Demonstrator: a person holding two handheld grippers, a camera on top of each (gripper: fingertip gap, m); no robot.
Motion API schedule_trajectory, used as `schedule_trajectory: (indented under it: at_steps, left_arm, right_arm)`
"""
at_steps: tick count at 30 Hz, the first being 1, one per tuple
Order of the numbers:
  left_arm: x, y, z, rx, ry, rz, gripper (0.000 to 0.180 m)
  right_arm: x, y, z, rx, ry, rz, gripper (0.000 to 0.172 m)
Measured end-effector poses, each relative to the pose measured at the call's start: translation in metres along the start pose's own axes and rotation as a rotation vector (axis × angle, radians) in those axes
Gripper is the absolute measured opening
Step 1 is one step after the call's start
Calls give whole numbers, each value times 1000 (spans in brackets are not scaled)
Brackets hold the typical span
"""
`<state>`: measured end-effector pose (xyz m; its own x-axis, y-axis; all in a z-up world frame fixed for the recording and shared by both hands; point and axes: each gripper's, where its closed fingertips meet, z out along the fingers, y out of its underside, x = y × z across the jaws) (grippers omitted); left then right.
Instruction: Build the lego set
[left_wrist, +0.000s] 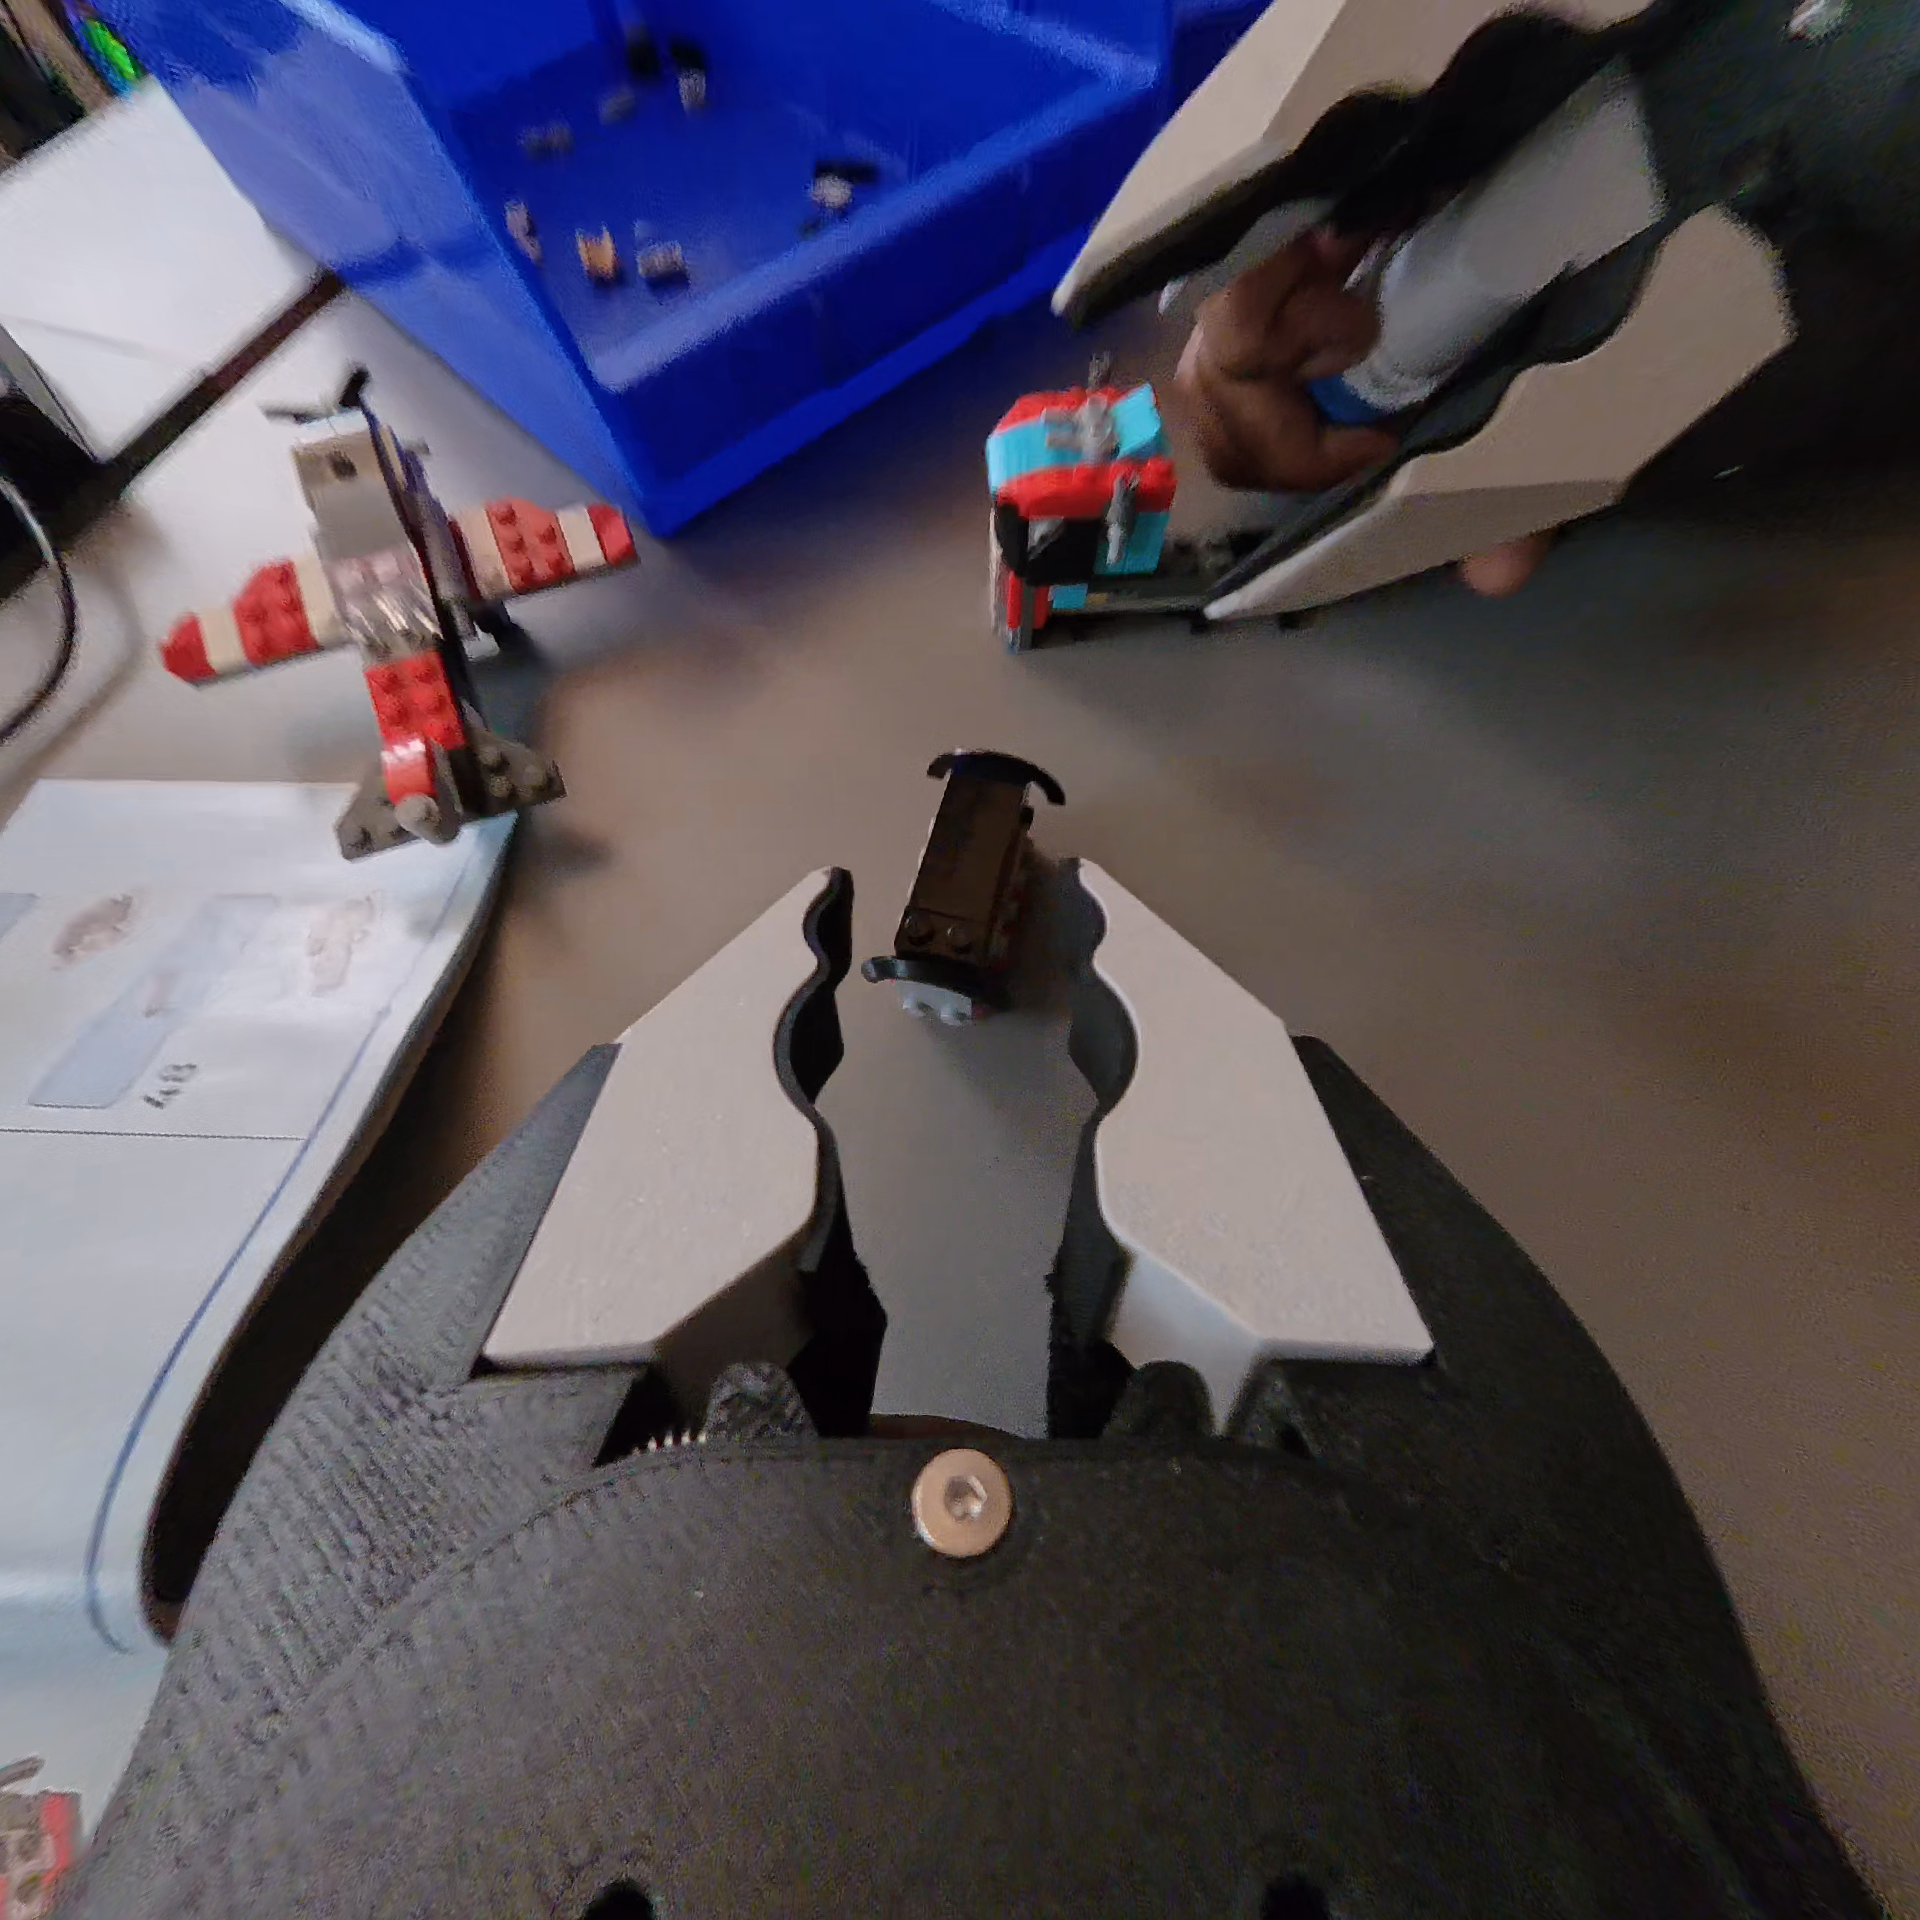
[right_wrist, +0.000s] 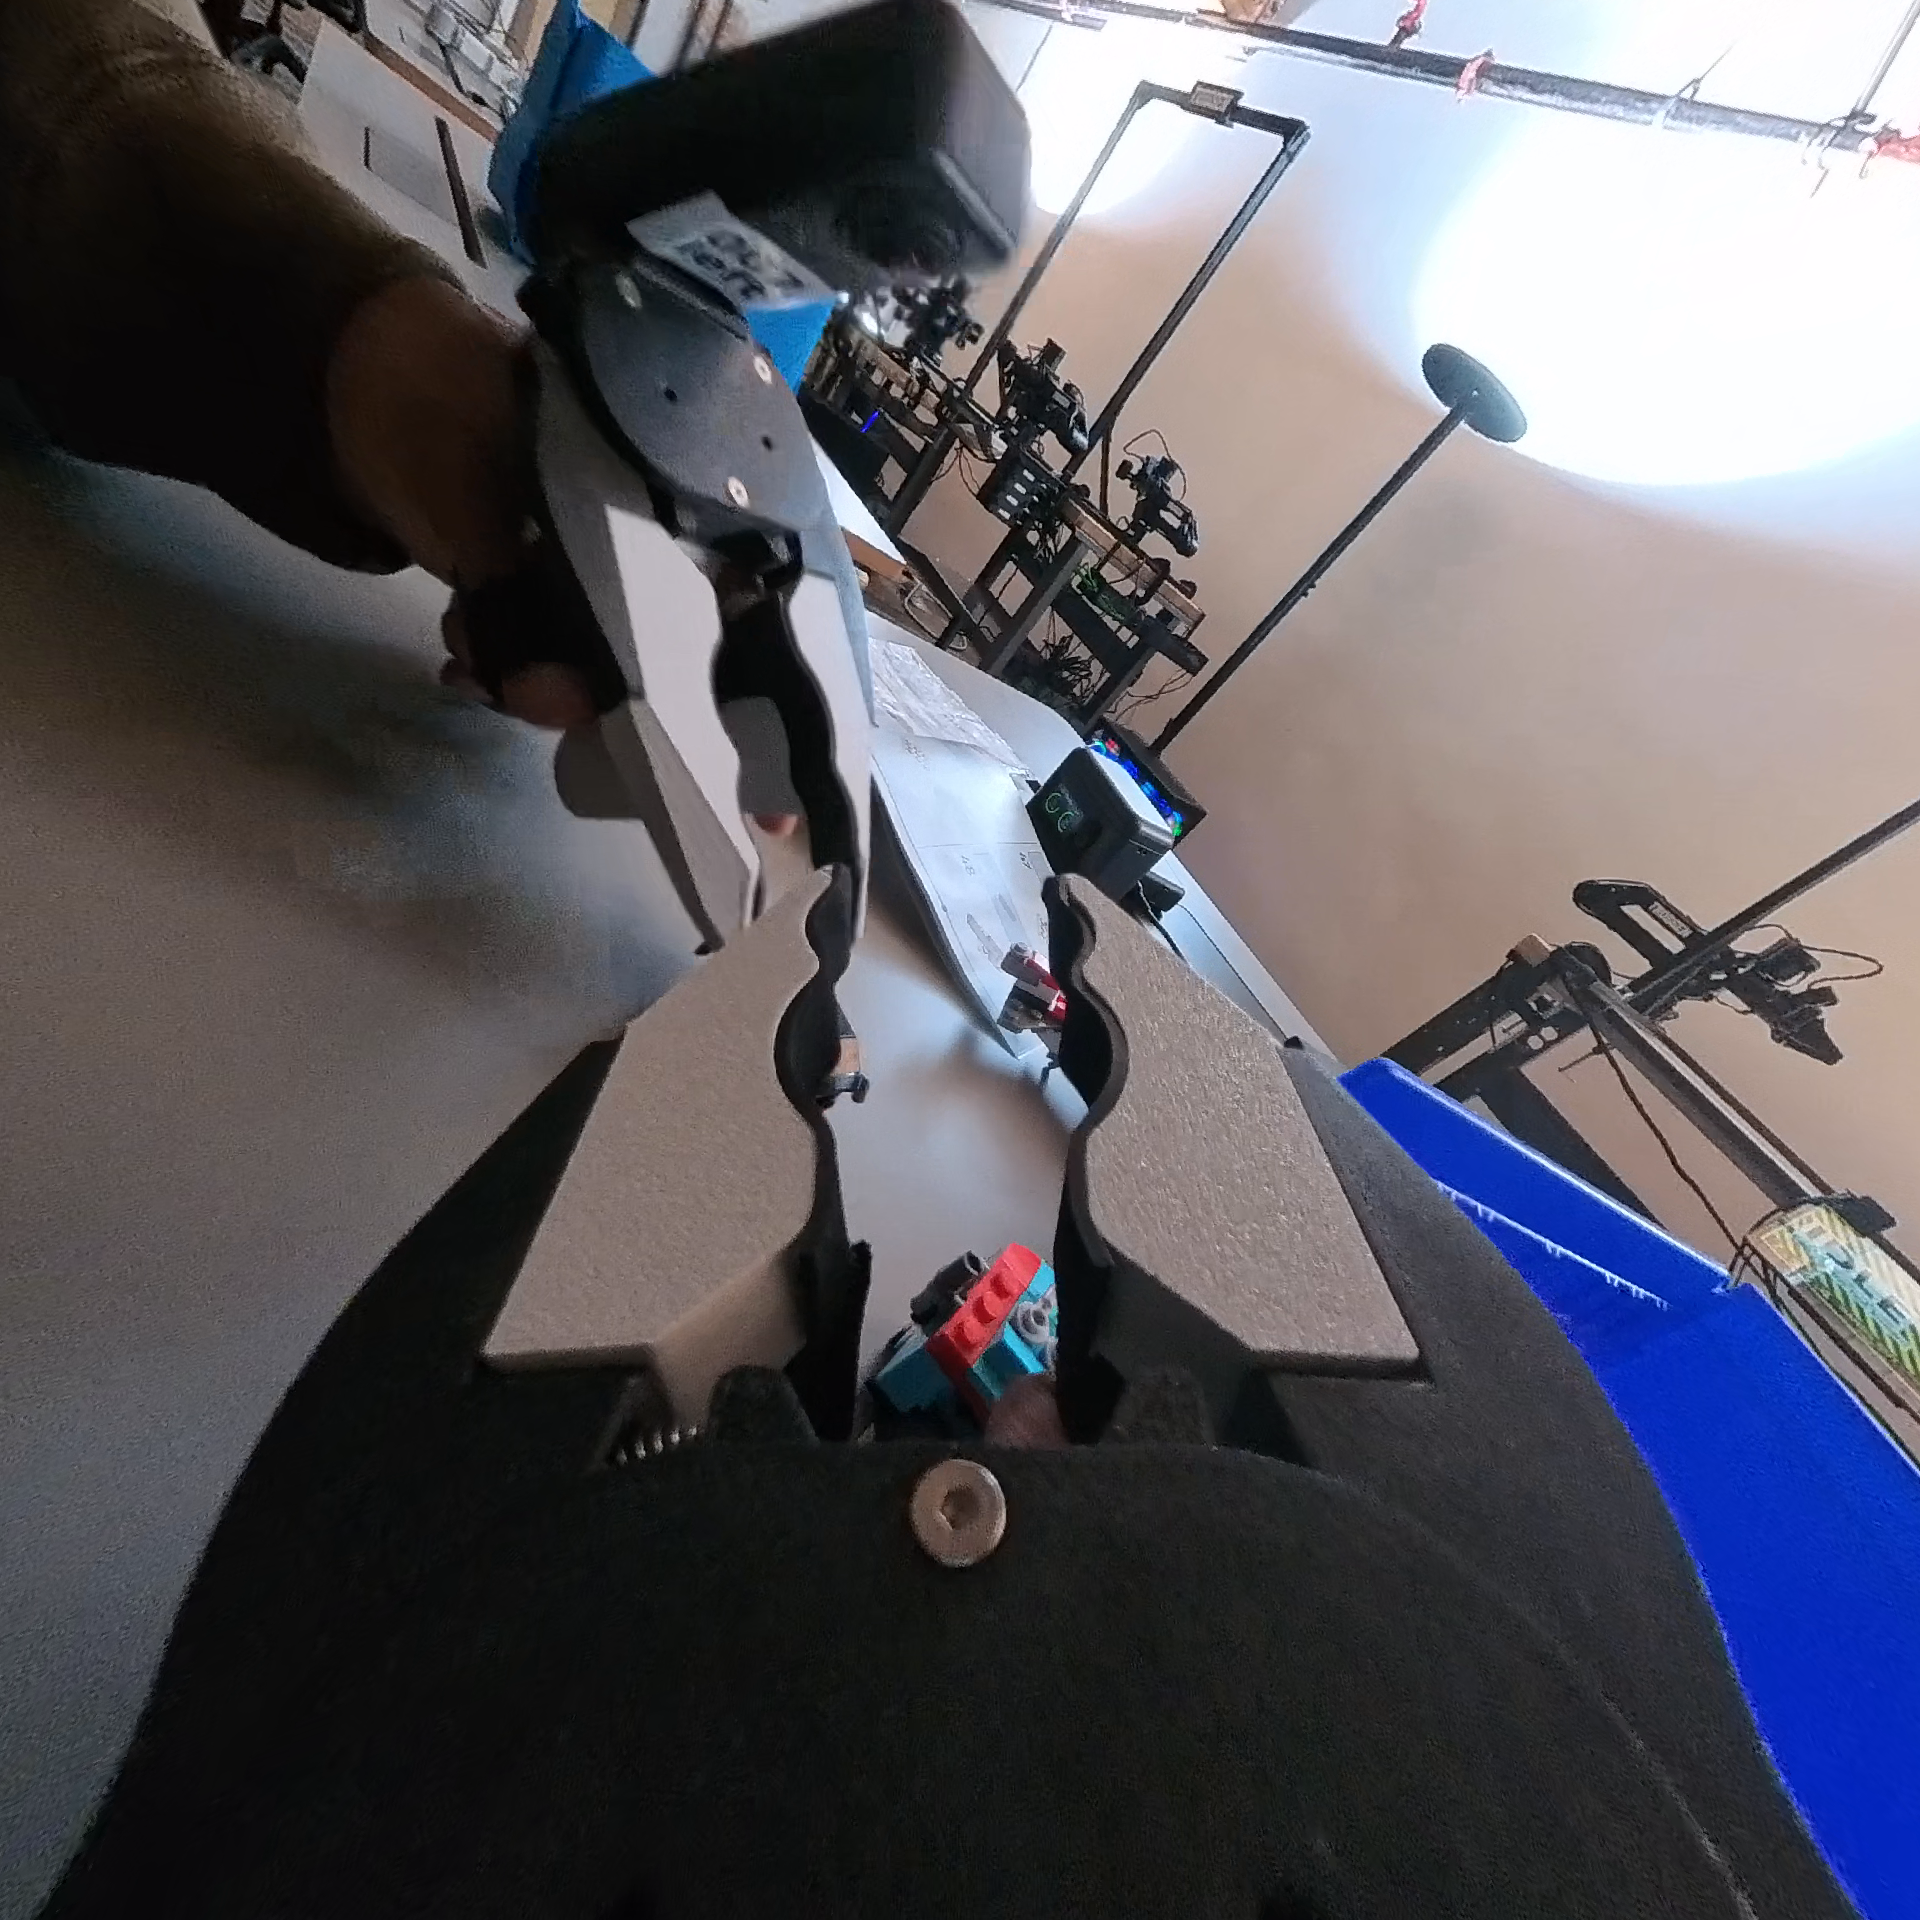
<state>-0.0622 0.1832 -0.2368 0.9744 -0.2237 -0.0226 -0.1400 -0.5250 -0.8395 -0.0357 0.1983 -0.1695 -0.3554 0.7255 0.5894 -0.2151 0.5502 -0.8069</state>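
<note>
In the left wrist view my left gripper (left_wrist: 961, 883) is open, low over the grey table (left_wrist: 1351, 935). A small black and brown brick piece (left_wrist: 971, 883) with a pale plate at its near end lies on the table between the fingertips. There is a clear gap at the left pad. My right gripper (left_wrist: 1143, 457) is held on its side at the upper right, next to a teal, red and black brick block (left_wrist: 1081, 499). In the right wrist view the right gripper (right_wrist: 951, 894) is open with nothing between its tips. The block (right_wrist: 977, 1340) shows through the gap near the finger roots.
A red and white brick aeroplane (left_wrist: 416, 582) stands at the left, partly on an open instruction booklet (left_wrist: 156, 1091). A blue bin (left_wrist: 727, 312) with several small pieces stands behind. A black device with green lights (right_wrist: 1101, 821) sits at the table's far edge. The left gripper's tips are roughly 7 centimeters from the right gripper's.
</note>
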Motion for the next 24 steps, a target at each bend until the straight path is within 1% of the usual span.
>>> schedule_trajectory:
  at_steps: [4, 9, 12, 14, 17, 21, 24]
  left_arm:
    - [-1, -16, -37, 201, 13, 48, 46]
    - [-37, -6, -83, 279, -107, 38, 50]
    - [-65, 14, -103, 238, -195, 1, 52]
    - [-77, 32, -110, 183, -204, -54, 55]
    - [-85, 51, -120, 153, -200, -105, 55]
    - [-93, 67, -141, 176, -202, -156, 55]
    - [-103, 74, -159, 222, -205, -256, 55]
  right_arm:
    - [5, -1, -1, -12, 9, 54, 39]
    - [17, -1, 2, -63, 57, 145, 39]
    - [22, 3, 7, -116, 87, 197, 39]
    - [25, 6, 9, -141, 111, 226, 39]
    - [29, 7, 13, -169, 147, 253, 39]
    - [26, 9, 21, -207, 170, 278, 39]
    - [25, 14, 25, -238, 189, 310, 39]
